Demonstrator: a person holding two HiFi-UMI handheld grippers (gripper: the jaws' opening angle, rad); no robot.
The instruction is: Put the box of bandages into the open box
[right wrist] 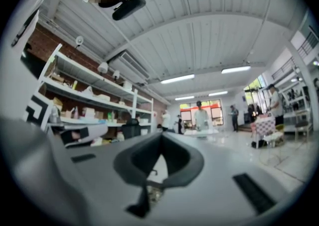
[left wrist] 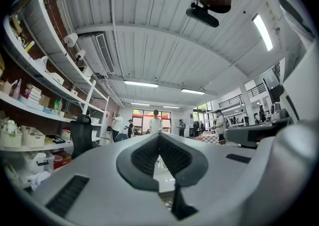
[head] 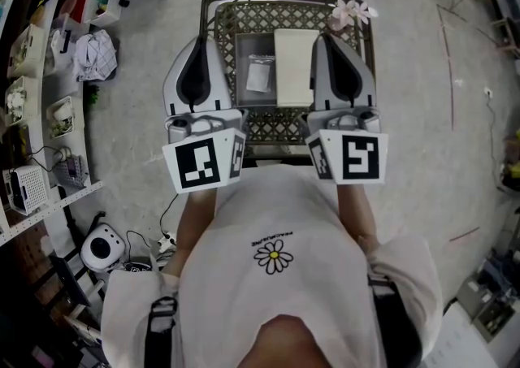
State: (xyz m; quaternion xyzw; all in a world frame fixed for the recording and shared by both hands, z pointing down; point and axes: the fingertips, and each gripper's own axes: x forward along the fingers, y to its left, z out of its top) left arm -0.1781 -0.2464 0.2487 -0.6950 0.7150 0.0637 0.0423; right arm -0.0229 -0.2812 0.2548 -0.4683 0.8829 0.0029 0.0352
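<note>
Head view: the left gripper (head: 199,41) and right gripper (head: 329,37) are held side by side over a lattice table (head: 276,127). The box of bandages (head: 259,75) lies inside the open box (head: 253,43) between them. Left gripper view: jaws clenched together, empty. Right gripper view: jaws likewise clenched on nothing.

Table (head: 280,124) dark metal lattice; box (head: 293,66) matt cream.

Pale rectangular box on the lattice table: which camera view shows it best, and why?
The head view: it looks down on the pale box, lying on the lattice table. Both gripper views look out across the room at shelves, ceiling and people; neither shows the box clearly.
</note>
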